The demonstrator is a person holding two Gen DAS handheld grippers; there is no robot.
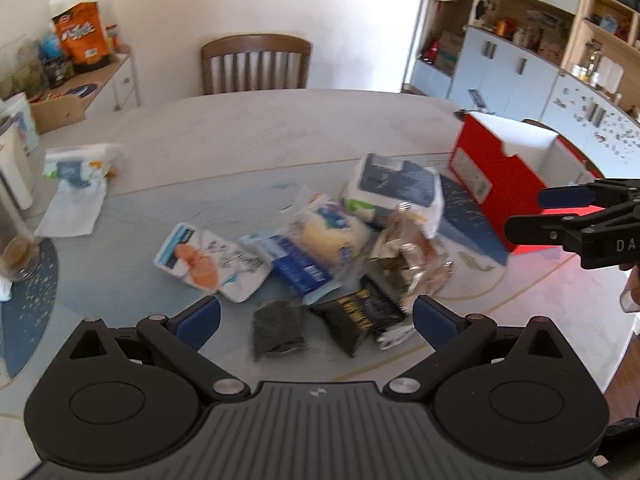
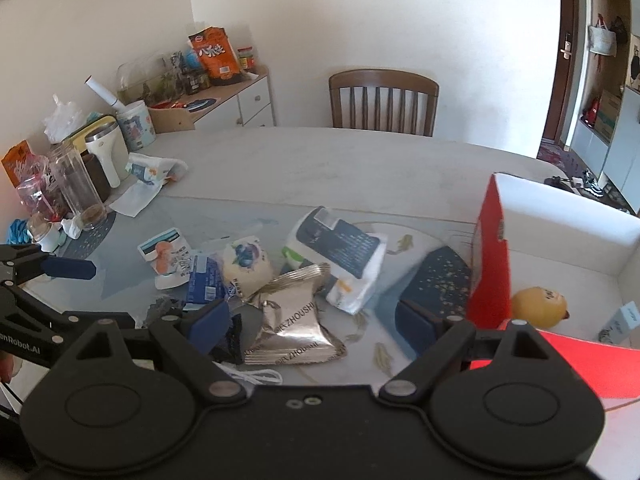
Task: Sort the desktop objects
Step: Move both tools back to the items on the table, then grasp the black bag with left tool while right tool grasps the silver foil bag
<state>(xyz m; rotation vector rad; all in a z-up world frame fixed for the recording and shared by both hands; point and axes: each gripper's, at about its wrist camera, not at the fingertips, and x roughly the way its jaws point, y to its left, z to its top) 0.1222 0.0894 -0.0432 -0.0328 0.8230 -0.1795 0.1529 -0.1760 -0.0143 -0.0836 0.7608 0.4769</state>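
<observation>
"ZHOUSH" on the silver foil packet (image 2: 294,326); "nRobot.AI" on the left tongs (image 2: 48,276).

Home dining room: table (image 2: 360,160), chair (image 2: 383,102)

Crinkled glossy foil snack pouch (image 2: 294,322), matt red cardboard box (image 1: 494,196), wooden slatted chair (image 1: 256,64), clear plastic jar (image 2: 78,184)

Motion blurs the snack packets (image 1: 320,256); the red box (image 2: 560,280) runs off-frame.
</observation>
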